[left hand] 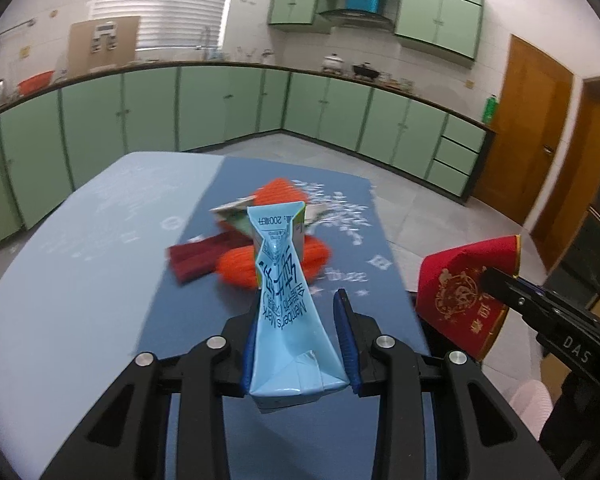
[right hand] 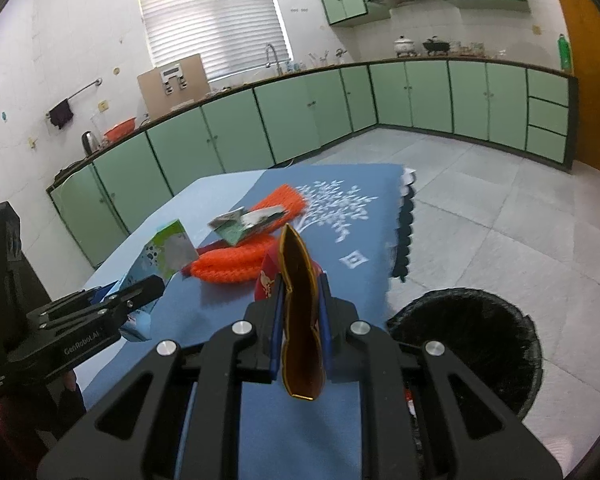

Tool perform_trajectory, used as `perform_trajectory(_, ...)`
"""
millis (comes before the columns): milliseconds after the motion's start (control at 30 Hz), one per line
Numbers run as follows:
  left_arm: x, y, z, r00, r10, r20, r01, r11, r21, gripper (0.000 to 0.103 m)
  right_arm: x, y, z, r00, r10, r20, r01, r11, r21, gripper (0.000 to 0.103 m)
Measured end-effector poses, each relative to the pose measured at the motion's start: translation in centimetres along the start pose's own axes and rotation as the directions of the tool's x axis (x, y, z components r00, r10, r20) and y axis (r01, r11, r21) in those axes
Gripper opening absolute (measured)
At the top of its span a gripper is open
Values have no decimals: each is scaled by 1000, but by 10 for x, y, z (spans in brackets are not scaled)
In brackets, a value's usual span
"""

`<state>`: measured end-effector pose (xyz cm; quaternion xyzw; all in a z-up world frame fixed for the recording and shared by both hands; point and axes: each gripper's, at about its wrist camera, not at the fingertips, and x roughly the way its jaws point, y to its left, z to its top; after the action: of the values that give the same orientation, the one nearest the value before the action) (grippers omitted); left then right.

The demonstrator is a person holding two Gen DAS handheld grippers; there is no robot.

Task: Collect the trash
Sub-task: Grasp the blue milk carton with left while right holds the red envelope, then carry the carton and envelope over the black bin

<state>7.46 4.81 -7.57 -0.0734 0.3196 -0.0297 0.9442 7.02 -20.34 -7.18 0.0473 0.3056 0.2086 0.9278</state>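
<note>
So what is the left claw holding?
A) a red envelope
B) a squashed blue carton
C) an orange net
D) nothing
B: in the left wrist view the left claw is pinched on a squashed blue carton, while the red envelope is in the right claw.

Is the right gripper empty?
No, the right gripper is shut on a red envelope with a gold lining, pinched between its blue pads.
</note>
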Motion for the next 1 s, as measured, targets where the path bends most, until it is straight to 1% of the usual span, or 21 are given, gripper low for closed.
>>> perform_trajectory(133, 12, -31, 8, 998, -59, -1, 59, 997, 54, 34, -10, -24, 1, 999, -45, 17, 44, 999, 26, 14)
perform_trajectory(300, 31, -67, 11, 991, -128, -24, 130, 986, 104, 34, -20, -59, 0, 994, -106, 27, 104, 992, 65, 14)
perform_trajectory(500, 55, -107, 19, 982, -188, -28, 190, 971, 144, 34, -26, -102, -4, 982, -187, 37, 182, 977, 111, 15)
perform_trajectory(633, 77, -136, 22, 977, -210, -43, 214, 959, 184, 34, -19, -136, -12, 971, -238, 6, 234, 960, 152, 15)
perform_trajectory(733, 98, -156, 22, 971, -227, -80, 238, 951, 196, 34, -11, -156, -18, 963, -268, -20, 267, 948, 175, 15)
perform_trajectory(833, 117, -172, 18, 964, -241, -115, 260, 943, 209, 34, -3, -174, -23, 957, -287, -44, 290, 935, 203, 15)
perform_trajectory(1000, 145, -194, 12, 957, -242, -159, 274, 933, 231, 34, 11, -199, -29, 949, -307, -75, 316, 918, 240, 15)
